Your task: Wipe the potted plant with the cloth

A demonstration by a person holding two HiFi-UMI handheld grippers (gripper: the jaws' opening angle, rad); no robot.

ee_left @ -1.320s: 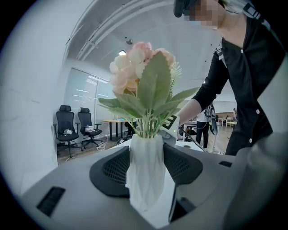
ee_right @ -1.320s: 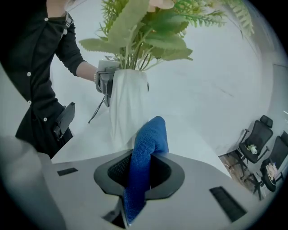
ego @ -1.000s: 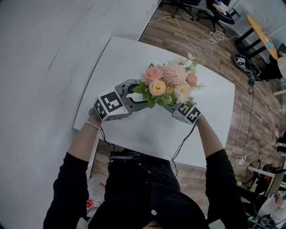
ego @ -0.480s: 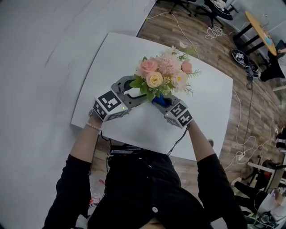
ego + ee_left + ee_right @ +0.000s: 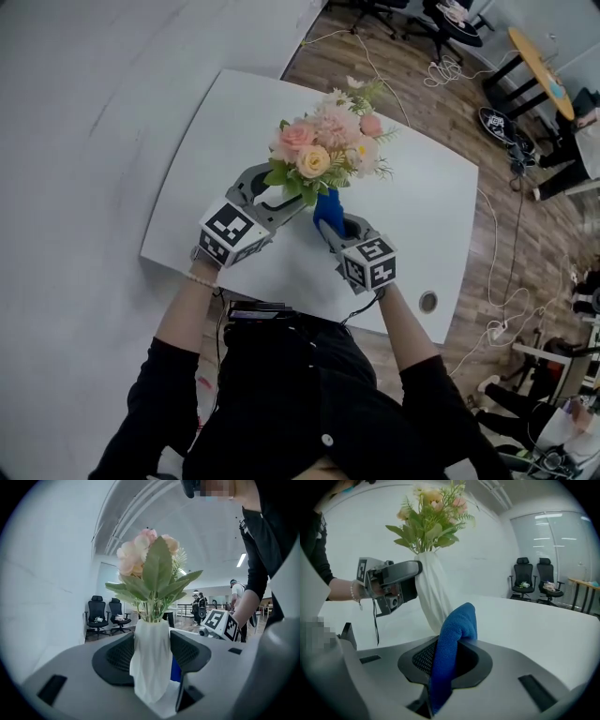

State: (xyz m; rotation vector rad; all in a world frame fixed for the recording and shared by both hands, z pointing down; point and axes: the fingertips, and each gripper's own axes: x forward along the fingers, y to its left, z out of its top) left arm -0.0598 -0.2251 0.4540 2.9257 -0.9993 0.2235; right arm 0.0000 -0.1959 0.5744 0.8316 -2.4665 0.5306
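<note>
Left tongs (image 5: pixel 151 654): clamped on the white vase (image 5: pixel 151 679), mid-body.
Right tongs (image 5: pixel 452 656): pinching the folded blue cloth (image 5: pixel 458 623).
Vase handling: likely light, top-heavy, smooth; hold low.
Flowers (image 5: pixel 323 142): probably delicate; wipe gently.

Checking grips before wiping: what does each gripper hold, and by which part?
The left gripper clamps the white vase around its upper body. The right gripper pinches the blue cloth, its folded end sticking out ahead.
</note>
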